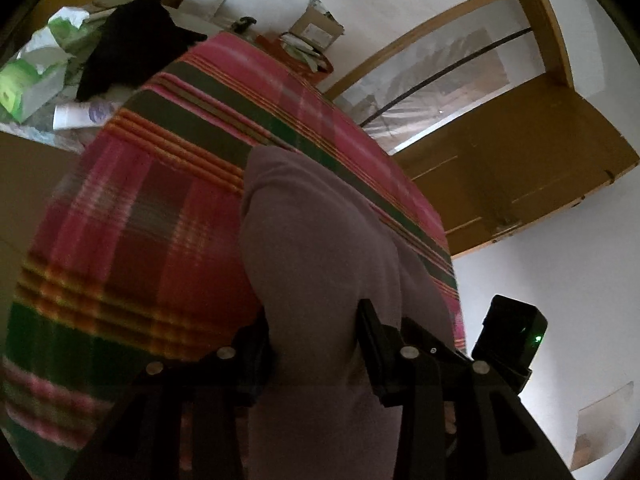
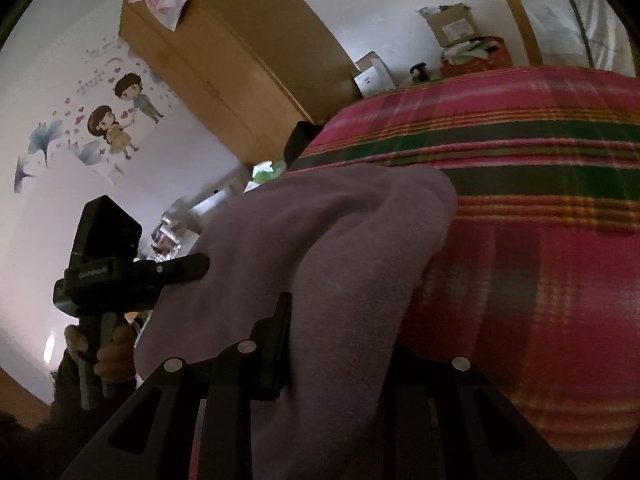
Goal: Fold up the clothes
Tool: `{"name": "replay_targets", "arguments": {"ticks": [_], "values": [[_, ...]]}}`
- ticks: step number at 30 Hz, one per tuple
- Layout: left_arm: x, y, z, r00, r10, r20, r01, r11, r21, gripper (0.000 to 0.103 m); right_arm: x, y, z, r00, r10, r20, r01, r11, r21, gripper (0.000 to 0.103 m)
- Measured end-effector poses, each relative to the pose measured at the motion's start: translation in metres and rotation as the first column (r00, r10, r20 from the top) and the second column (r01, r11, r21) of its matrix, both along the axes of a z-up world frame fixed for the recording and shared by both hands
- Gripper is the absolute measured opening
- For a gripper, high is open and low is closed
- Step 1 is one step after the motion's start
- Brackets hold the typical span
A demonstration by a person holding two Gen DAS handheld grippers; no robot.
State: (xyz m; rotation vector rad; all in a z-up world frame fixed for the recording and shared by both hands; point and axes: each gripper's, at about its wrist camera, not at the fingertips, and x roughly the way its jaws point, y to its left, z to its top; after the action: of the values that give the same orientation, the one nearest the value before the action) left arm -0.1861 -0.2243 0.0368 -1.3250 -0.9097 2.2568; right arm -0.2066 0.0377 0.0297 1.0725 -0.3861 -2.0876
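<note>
A mauve garment [image 1: 320, 248] hangs bunched over a bed covered with a pink, green and orange plaid blanket [image 1: 168, 208]. In the left wrist view my left gripper [image 1: 314, 324] is shut on a thick fold of it, and the cloth runs up between both fingers. In the right wrist view the same garment [image 2: 328, 240] drapes over my right gripper [image 2: 344, 336], which is shut on it. Its left finger [image 2: 280, 332] shows, but the right one is hidden by the fabric. A hand [image 2: 112, 352] holds the left gripper's handle at the left. The picture is blurred by motion.
A black cloth [image 1: 132, 48], green tissue packs [image 1: 28, 84] and a white tube [image 1: 84, 114] clutter the far left beside the bed. Cardboard boxes [image 2: 452, 24] and a red basket [image 2: 476, 56] stand beyond the bed. A wooden wardrobe [image 2: 224, 64] and a wooden door [image 1: 516, 160] line the walls.
</note>
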Motion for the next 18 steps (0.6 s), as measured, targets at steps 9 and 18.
{"name": "replay_targets", "arguments": {"ticks": [9, 18], "values": [[-0.017, -0.027, -0.019, 1.0, 0.022, 0.007, -0.022, 1.0, 0.005, 0.042, -0.023, -0.026, -0.009, 1.0, -0.006, -0.03, 0.007, 0.999, 0.039, 0.025], [-0.015, -0.03, -0.036, 0.998, 0.049, 0.042, -0.049, 0.999, 0.004, 0.048, -0.023, -0.031, -0.016, 0.999, -0.021, -0.04, 0.026, 0.992, 0.127, 0.035]]}}
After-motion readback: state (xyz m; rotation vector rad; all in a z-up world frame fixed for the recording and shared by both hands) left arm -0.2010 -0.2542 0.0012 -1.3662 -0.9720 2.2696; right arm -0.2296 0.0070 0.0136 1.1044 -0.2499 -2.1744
